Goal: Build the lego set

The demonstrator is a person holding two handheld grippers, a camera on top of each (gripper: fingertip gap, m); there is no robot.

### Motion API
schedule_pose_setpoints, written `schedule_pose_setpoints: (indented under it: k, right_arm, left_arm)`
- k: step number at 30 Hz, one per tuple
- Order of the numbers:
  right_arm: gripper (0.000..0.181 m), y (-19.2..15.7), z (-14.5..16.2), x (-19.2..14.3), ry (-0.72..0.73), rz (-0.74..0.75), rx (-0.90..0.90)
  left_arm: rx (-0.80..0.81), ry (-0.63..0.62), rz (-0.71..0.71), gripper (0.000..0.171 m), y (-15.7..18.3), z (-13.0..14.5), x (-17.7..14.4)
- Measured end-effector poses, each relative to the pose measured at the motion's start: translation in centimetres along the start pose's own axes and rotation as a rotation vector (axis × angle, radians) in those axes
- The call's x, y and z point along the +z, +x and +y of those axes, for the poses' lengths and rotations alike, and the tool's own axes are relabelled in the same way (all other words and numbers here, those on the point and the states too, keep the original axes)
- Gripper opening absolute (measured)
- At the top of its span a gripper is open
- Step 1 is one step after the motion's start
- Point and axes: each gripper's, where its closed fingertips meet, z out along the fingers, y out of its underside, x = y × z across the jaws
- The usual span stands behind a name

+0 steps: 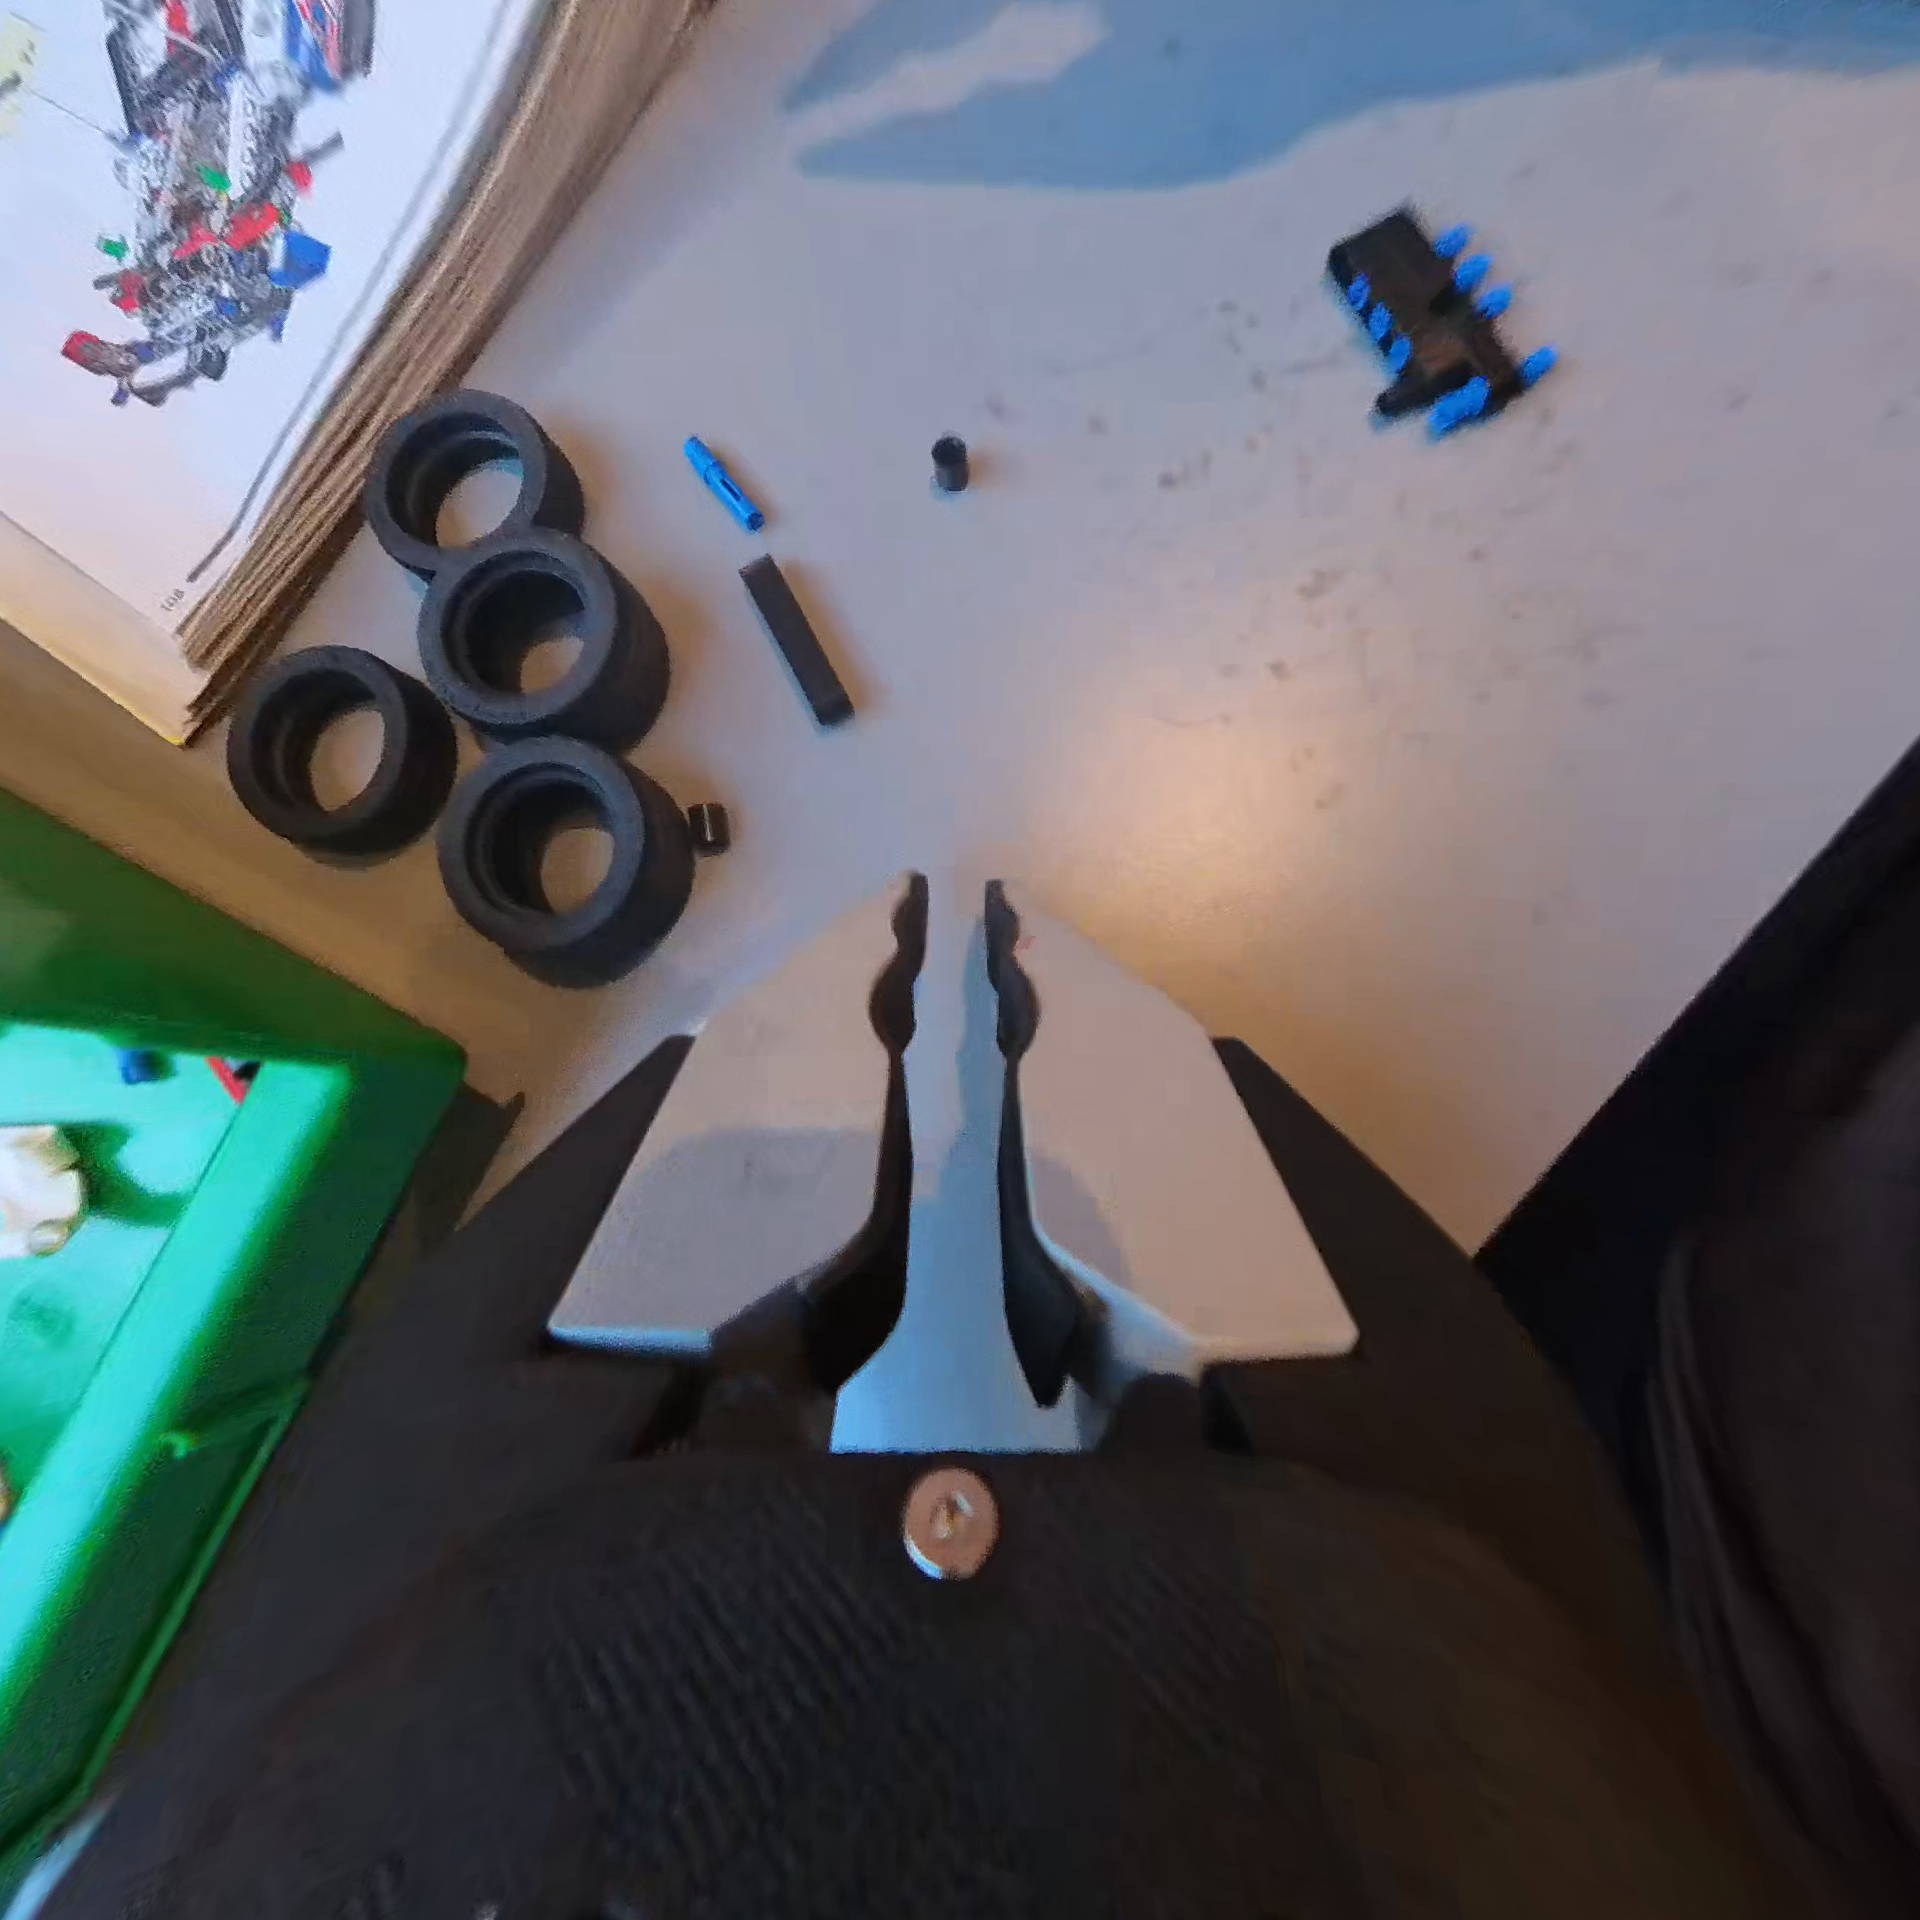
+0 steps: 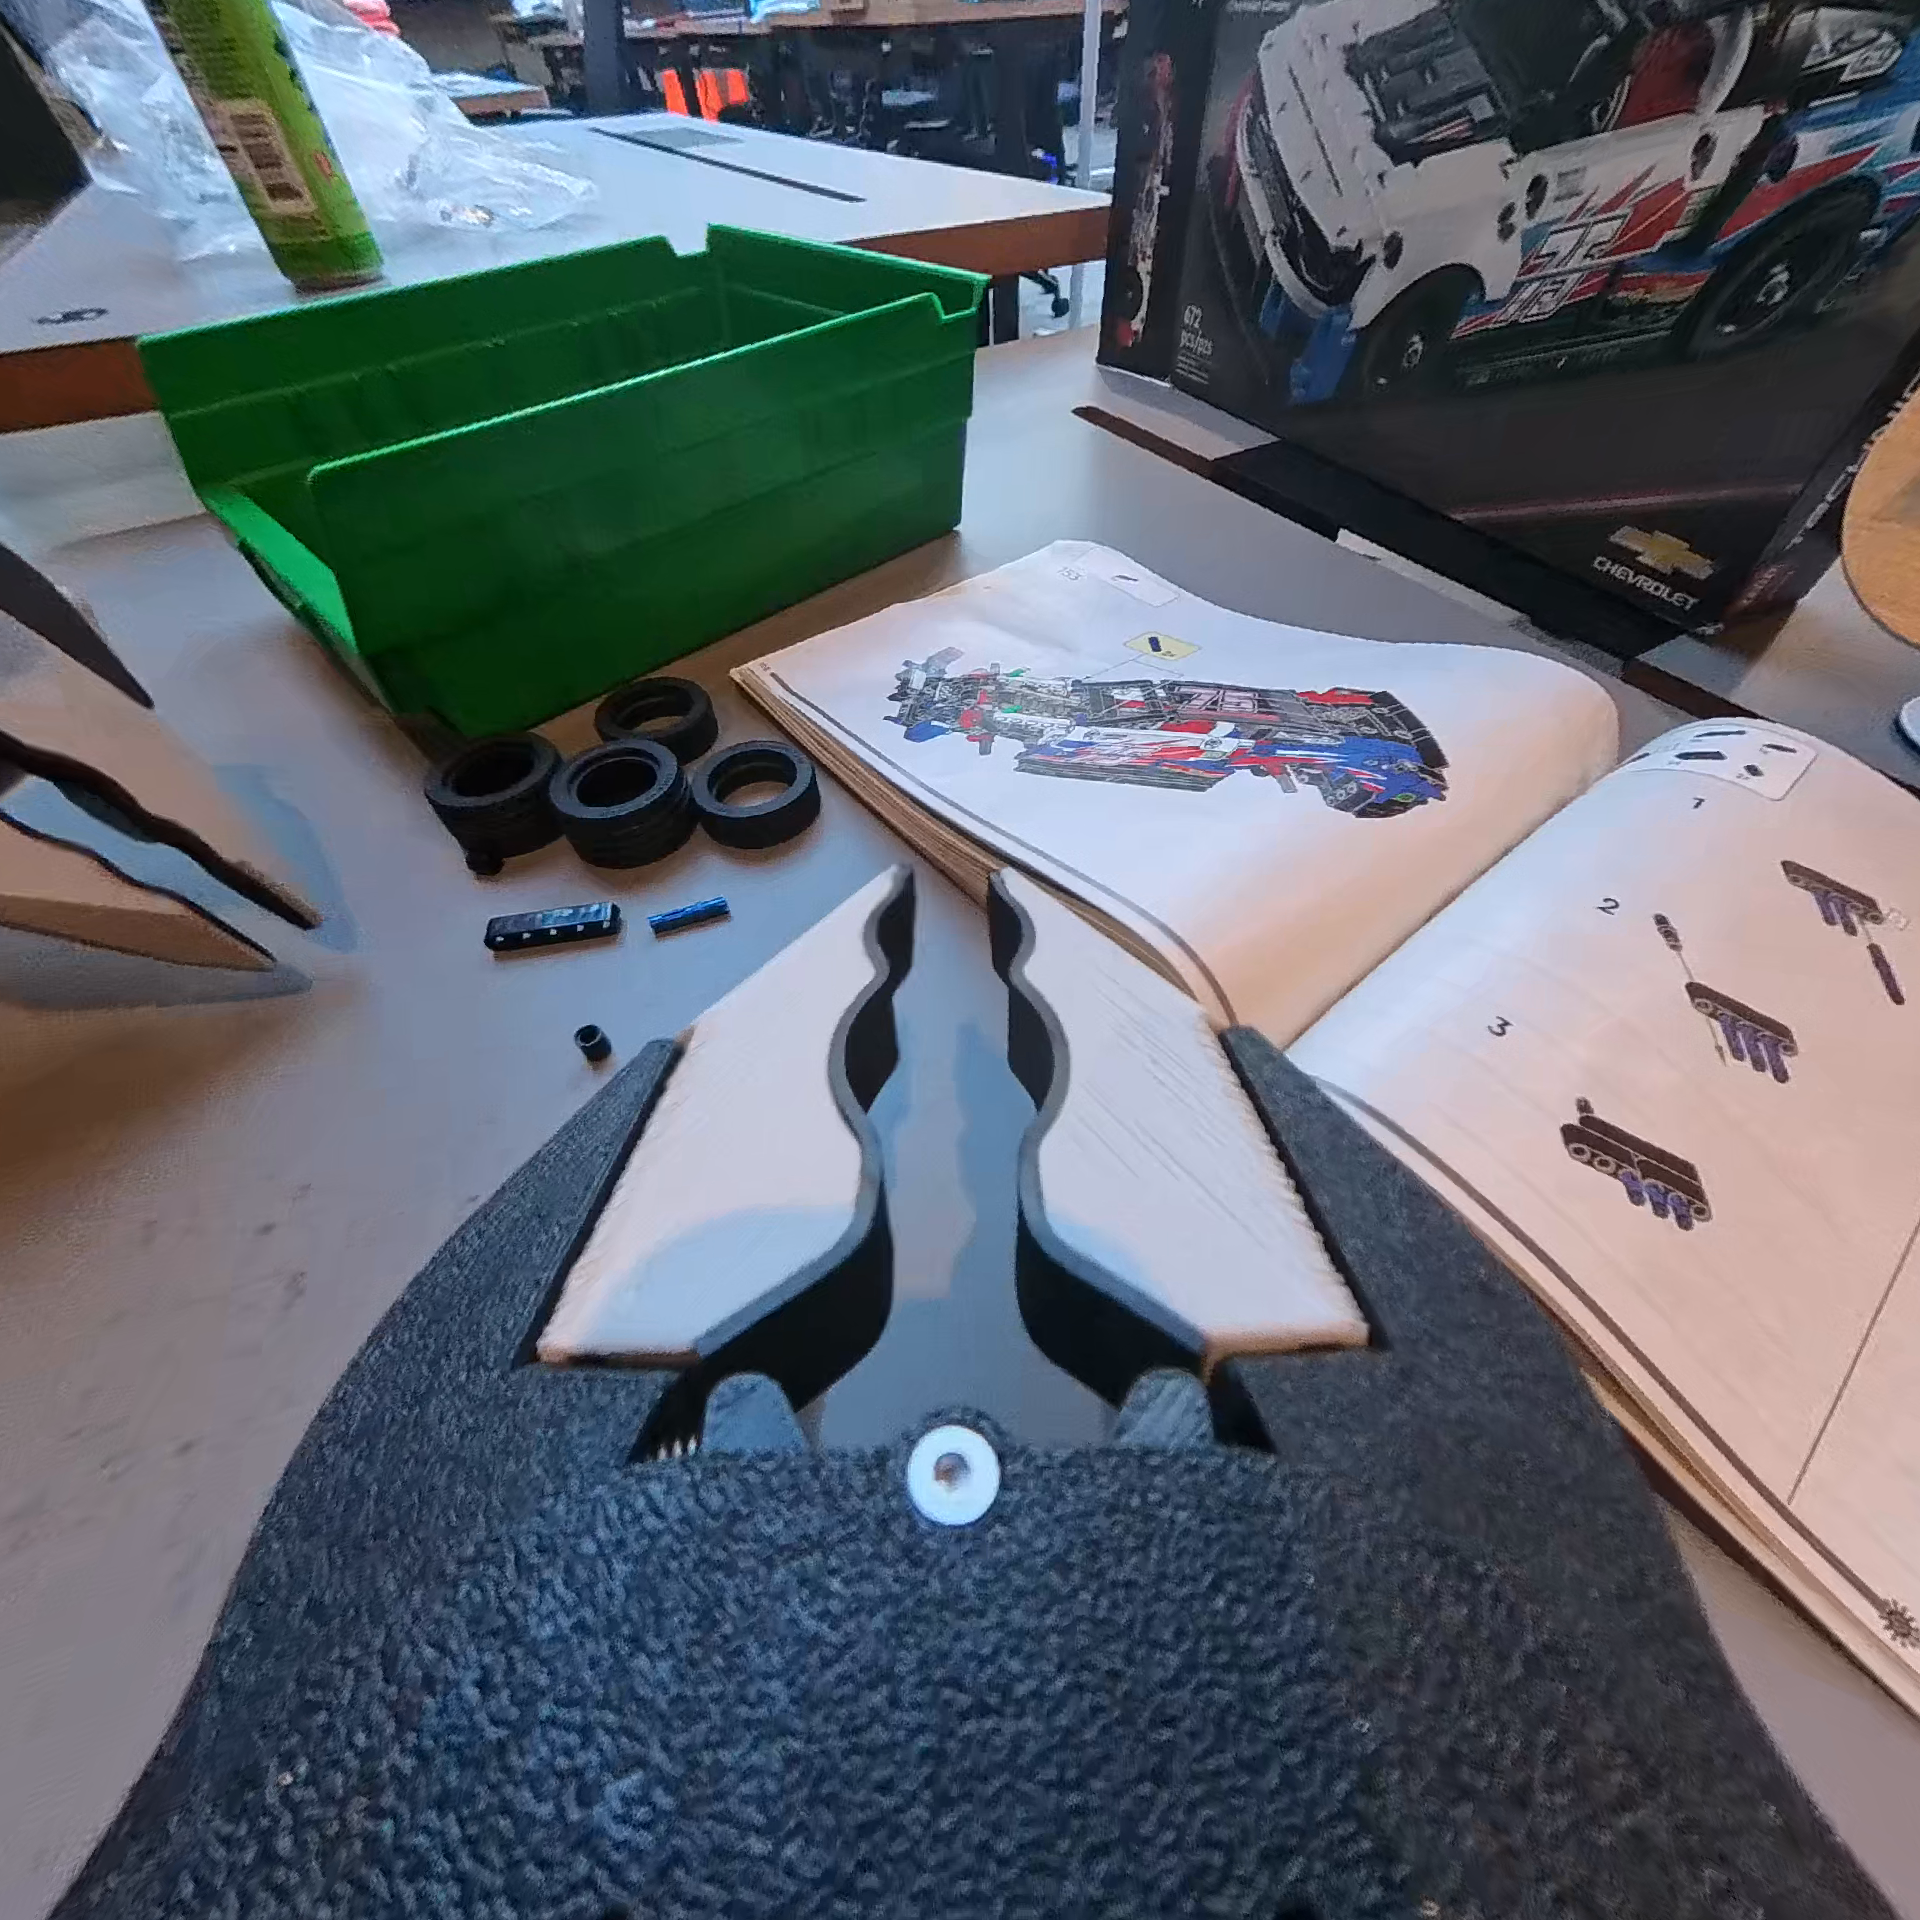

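Note:
My left gripper (image 1: 953, 888) hovers over the tan table, its jaws a narrow gap apart and empty. Ahead of it lie a black beam (image 1: 798, 639), a blue pin (image 1: 722, 483), a small black bush (image 1: 949, 460), and, far right, a black assembly with blue pins (image 1: 1439, 327). Several black tyres (image 1: 530, 629) are clustered to its left, with another small black piece (image 1: 707, 828) beside them. My right gripper (image 2: 951, 881) is also narrowly open and empty, at the edge of the open instruction booklet (image 2: 1143, 727). It sees the beam (image 2: 553, 925), pin (image 2: 688, 914), bush (image 2: 592, 1041) and tyres (image 2: 623, 784).
A green bin (image 2: 582, 447) stands behind the tyres; it also shows in the left wrist view (image 1: 156, 1247). The set's box (image 2: 1507, 260) stands at the back right. A green can (image 2: 275, 135) and a plastic bag sit on a farther table. The left gripper's fingers (image 2: 156, 831) enter from the left. From my left tips it is roughly 5 cm to the small black piece (image 1: 707, 828); from my right, 20 cm. Look for it in the right wrist view (image 2: 491, 867) too. My left gripper's tips are some 10 cm from the blue pin (image 1: 722, 483). Seen from the right wrist view (image 2: 682, 913) as well.

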Motion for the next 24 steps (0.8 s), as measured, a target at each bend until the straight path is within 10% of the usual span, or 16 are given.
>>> schedule_pose_setpoints:
  k: [5,24]
  right_arm:
    - [0.023,-1.0,0.2,0.3,-0.011,-0.020,-0.045]
    - [0.021,-2.1,1.1,-2.8,0.007,-0.008,-0.026]
  left_arm:
    - [0.062,0.076,0.015,0.012,-0.1,-5.0,1.8]
    - [0.051,-0.037,0.128,0.005,0.4,-7.0,6.9]
